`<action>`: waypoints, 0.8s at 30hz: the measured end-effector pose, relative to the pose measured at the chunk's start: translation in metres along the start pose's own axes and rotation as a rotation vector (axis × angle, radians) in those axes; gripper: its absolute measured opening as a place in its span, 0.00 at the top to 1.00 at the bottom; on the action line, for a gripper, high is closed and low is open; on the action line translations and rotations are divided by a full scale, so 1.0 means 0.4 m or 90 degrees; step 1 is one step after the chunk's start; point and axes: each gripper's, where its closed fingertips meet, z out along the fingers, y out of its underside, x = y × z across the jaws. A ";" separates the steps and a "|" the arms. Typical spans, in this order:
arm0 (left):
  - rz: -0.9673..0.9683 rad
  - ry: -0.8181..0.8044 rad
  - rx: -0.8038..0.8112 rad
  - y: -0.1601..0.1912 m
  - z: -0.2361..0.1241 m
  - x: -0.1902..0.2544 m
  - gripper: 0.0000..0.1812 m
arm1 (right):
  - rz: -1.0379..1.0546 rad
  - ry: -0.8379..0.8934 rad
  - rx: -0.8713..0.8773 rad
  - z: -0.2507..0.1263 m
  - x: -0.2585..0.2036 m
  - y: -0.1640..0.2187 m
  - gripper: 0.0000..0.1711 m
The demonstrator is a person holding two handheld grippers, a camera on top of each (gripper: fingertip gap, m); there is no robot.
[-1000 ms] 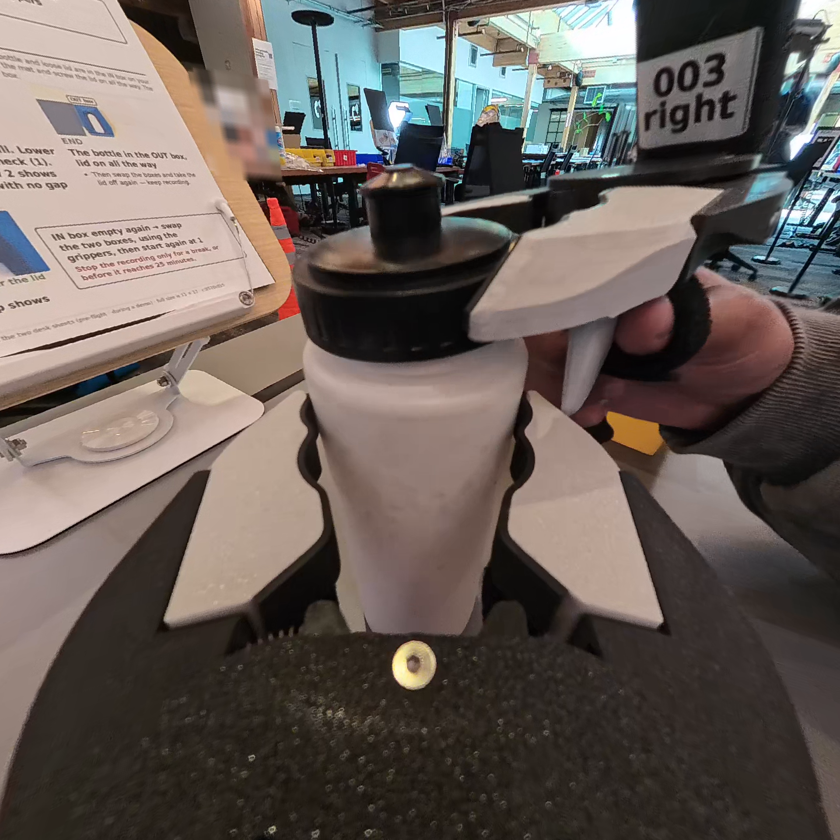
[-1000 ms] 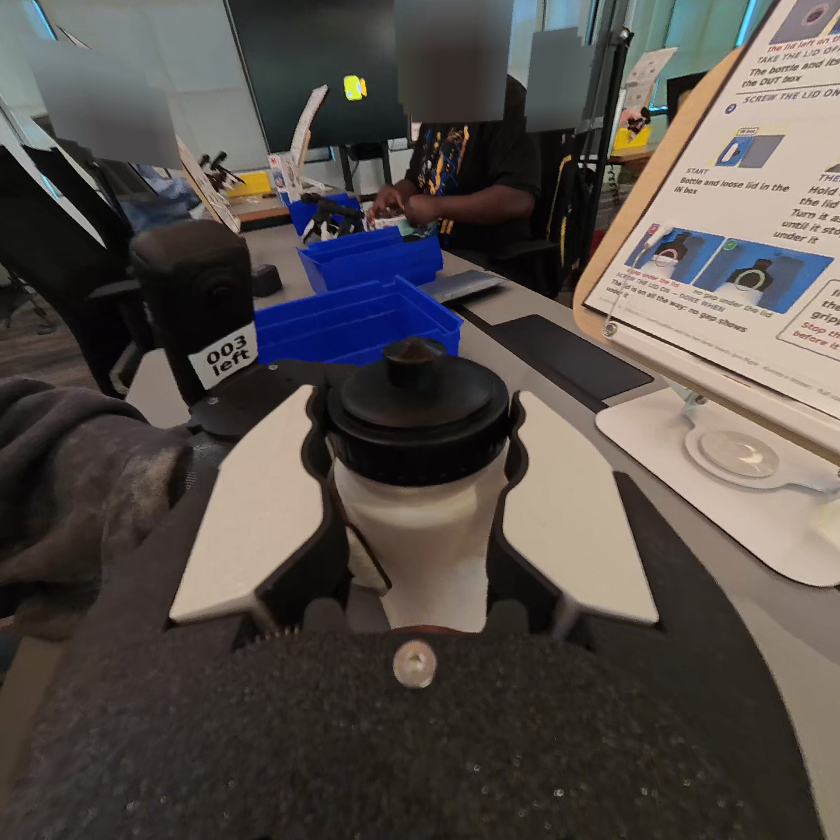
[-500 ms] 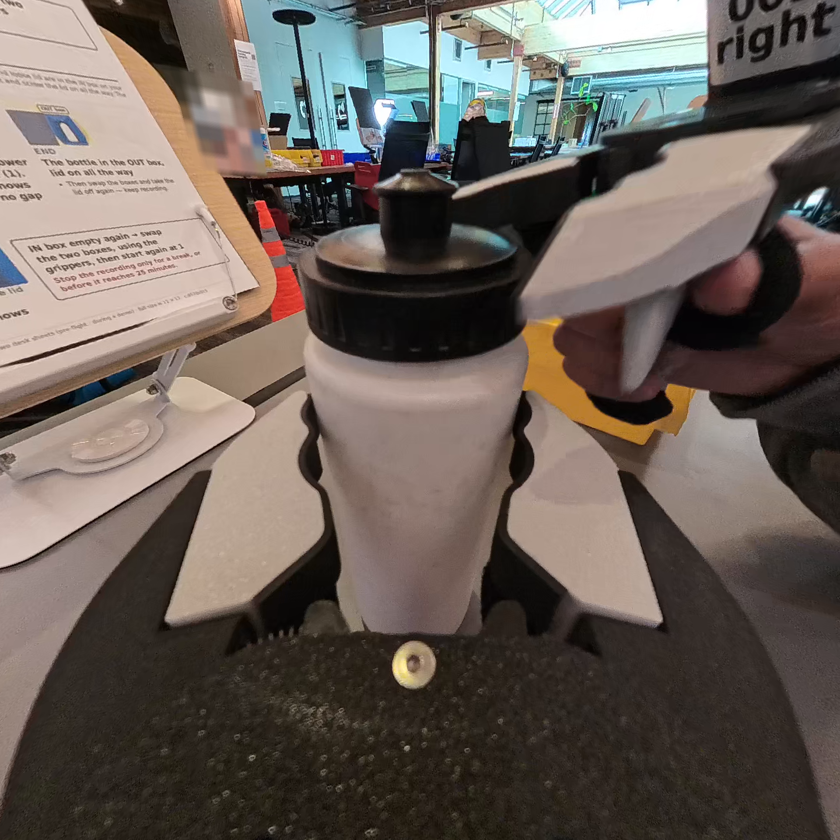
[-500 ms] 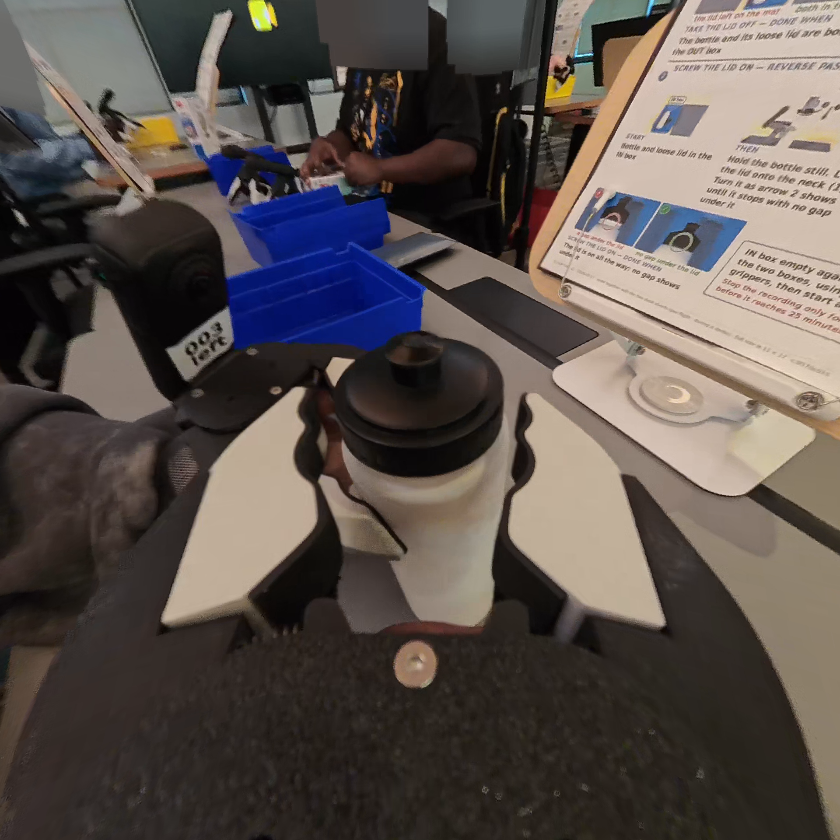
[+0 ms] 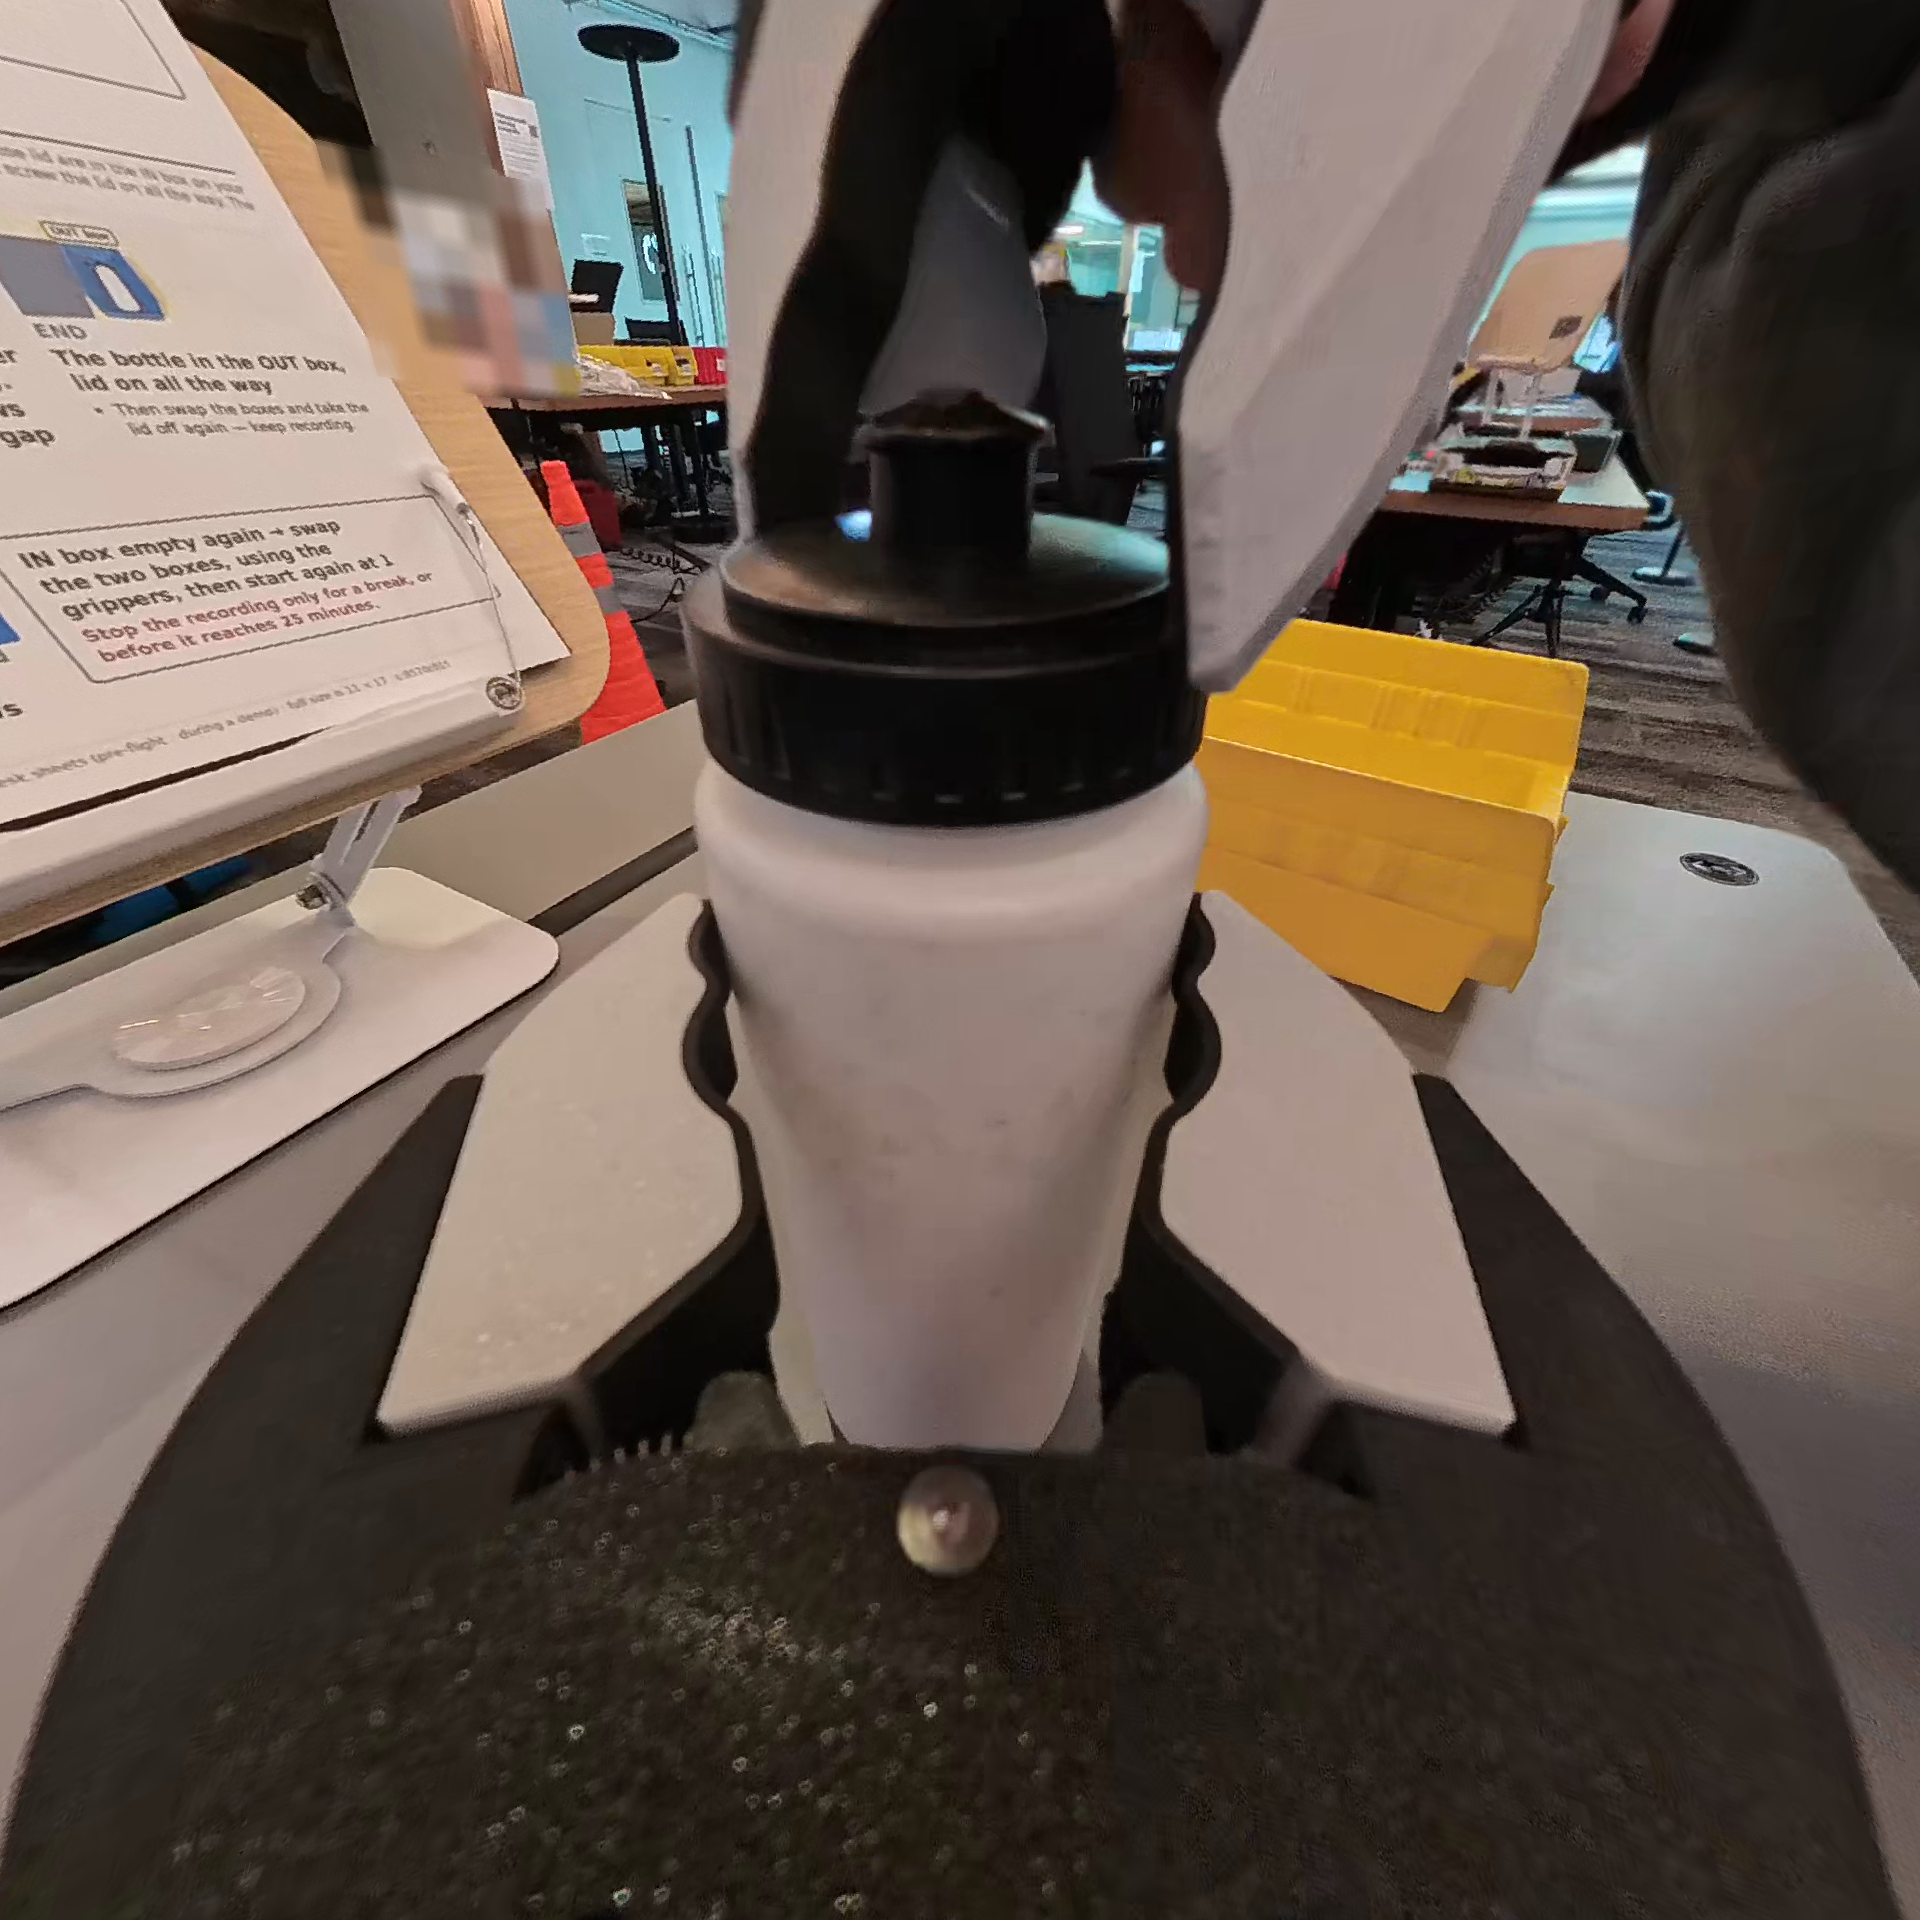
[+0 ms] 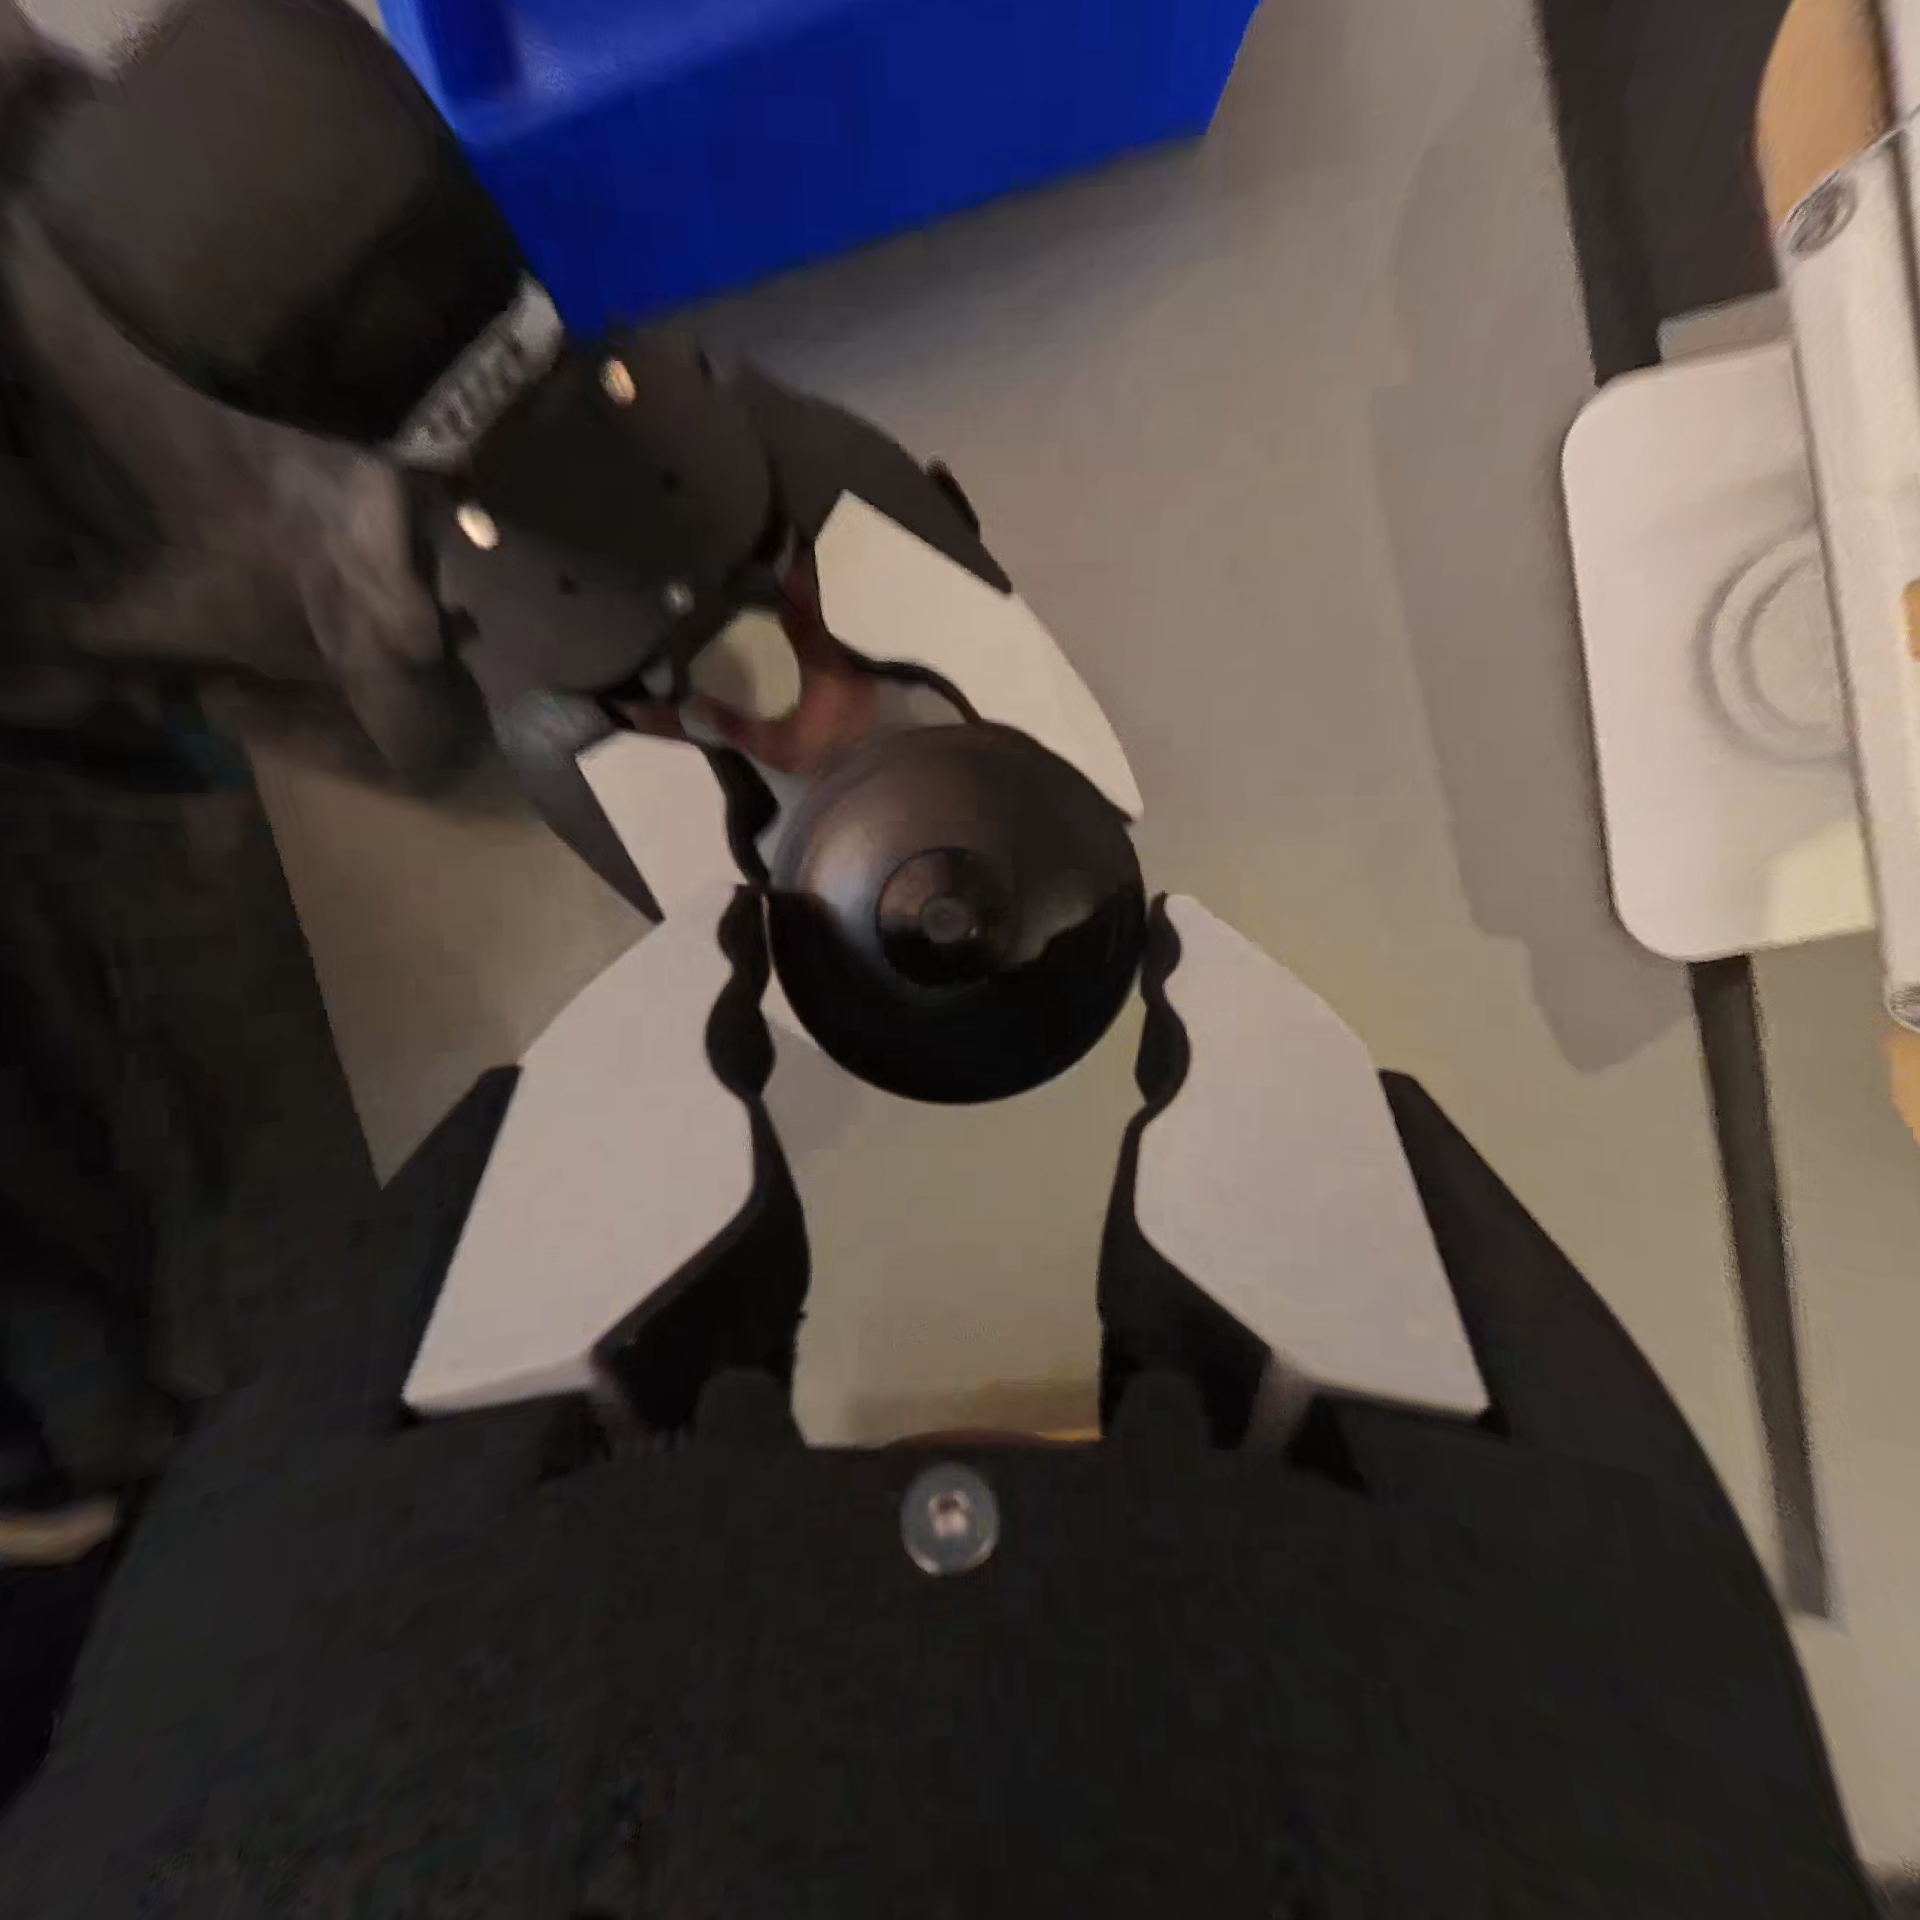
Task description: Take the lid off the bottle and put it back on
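A white bottle [image 5: 956, 1039] with a black lid [image 5: 935, 707] stands upright in the left wrist view. My left gripper [image 5: 951, 935] is shut on the bottle's body, with both pads pressed to its sides. My right gripper [image 6: 951, 914] points straight down over the lid [image 6: 956, 935], and its two fingertips touch the lid's rim on opposite sides. In the left wrist view its white fingers [image 5: 1330, 364] come down around the lid from above. The left gripper's fingers [image 6: 966, 644] show below the lid in the right wrist view.
A wooden document stand [image 5: 208, 468] on a white base [image 5: 260, 1018] stands to the left on the grey table [image 5: 1662, 1143]. Stacked yellow bins [image 5: 1382, 810] sit behind the bottle on the right. A blue bin [image 6: 810, 135] lies at the far side. An orange cone [image 5: 613, 644] stands beyond the table.
My right gripper let go of the lid from the side, opened, swung up over the bottle to point down, and closed on the lid. My left gripper kept hold of the bottle.
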 end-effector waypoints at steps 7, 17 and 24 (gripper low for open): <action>0.012 0.016 0.000 0.000 -0.002 0.008 0.55 | -0.192 -0.016 -0.212 -0.004 -0.009 0.017 0.60; -0.008 -0.017 0.002 0.001 -0.002 -0.009 0.55 | -0.171 -0.032 -0.225 0.008 -0.001 0.010 0.60; -0.015 -0.048 0.003 0.001 -0.001 -0.016 0.55 | 0.213 0.148 -0.218 0.019 0.006 0.005 0.59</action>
